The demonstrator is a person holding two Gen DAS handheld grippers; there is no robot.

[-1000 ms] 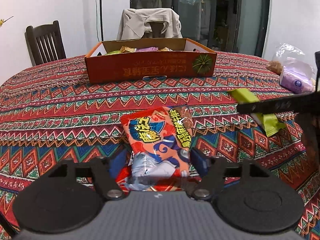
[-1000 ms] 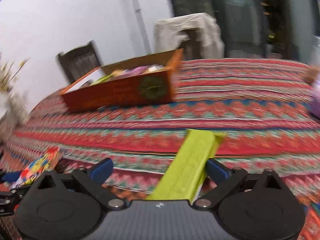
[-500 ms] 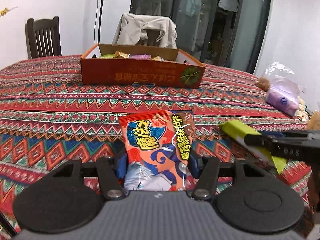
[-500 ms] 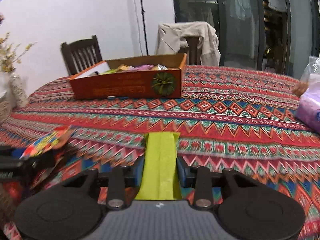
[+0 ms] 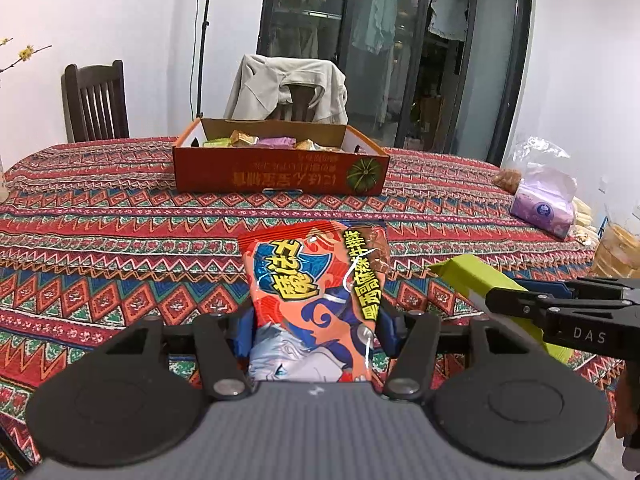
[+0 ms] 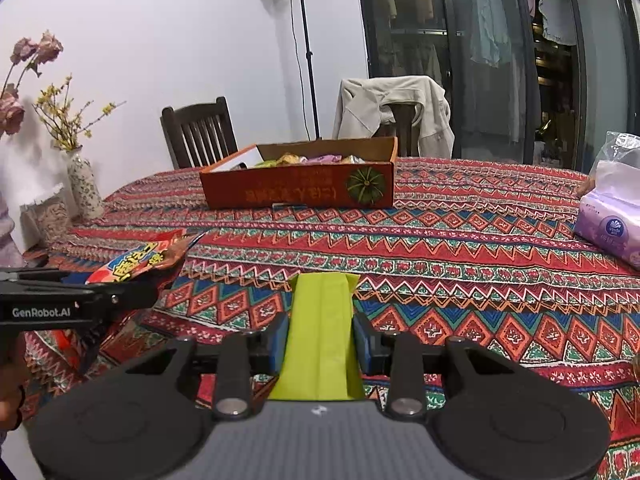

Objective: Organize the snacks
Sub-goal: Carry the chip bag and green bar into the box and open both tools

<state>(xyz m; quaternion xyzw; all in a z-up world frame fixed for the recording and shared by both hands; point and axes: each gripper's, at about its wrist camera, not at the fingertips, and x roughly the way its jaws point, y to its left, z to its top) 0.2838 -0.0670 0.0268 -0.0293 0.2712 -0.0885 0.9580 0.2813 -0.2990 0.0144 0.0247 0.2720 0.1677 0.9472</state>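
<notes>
Two snack packets held above the table, one in each hand-held gripper

The left hand-held gripper is clamped on a red-orange snack bag; the right hand-held gripper is clamped on a lime-green packet. Both packets are clear of the patterned table, well short of the orange cardboard box of snacks at the far side
</notes>
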